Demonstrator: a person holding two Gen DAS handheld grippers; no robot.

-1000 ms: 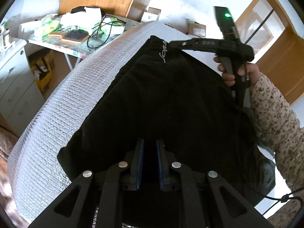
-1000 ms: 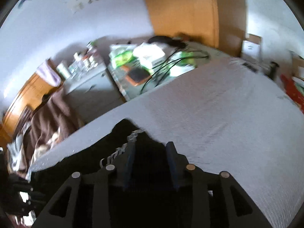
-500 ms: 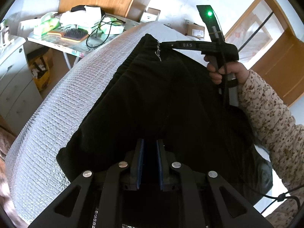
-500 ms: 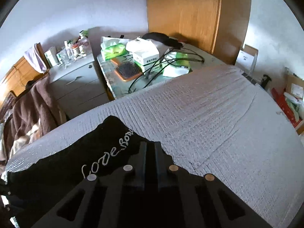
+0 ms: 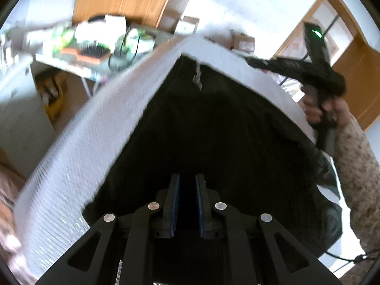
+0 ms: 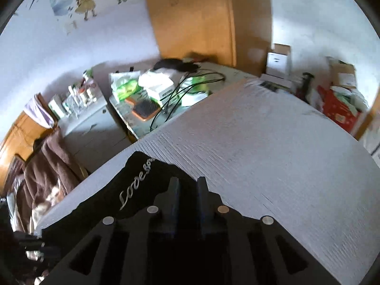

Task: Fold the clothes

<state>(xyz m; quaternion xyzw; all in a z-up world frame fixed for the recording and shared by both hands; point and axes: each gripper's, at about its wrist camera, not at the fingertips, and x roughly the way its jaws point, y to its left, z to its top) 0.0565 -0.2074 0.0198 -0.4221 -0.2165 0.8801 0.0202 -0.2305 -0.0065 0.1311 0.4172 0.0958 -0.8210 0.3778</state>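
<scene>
Garment: a black garment (image 5: pixel 213 128), likely trousers or a sweatshirt, spread flat over the white quilted bed (image 5: pixel 99 128); one far corner lies near the bed's edge beside the cluttered side table (image 6: pixel 147 109).
Look: plain dark cloth, matte, with silver script lettering (image 6: pixel 135 185) along one edge; the weave is too dark to read.
Handling: judged soft and limp, fairly light, not fragile; it should drape and sag when lifted, and may drag on the textured quilt.
Where to hold: best pinched at a hem or corner, both ends at once, so the fold line stays straight.
Left gripper (image 5: pixel 187 190): fingers narrow, black cloth lying between them at the near edge; it looks pinched, though the dark hides the contact.
Right gripper (image 6: pixel 187 190): jaws opening, at the lettered corner, cloth below the fingers; whether any lies between them I cannot tell. In the left view a hand (image 5: pixel 323 109) holds it above the bed.
</scene>
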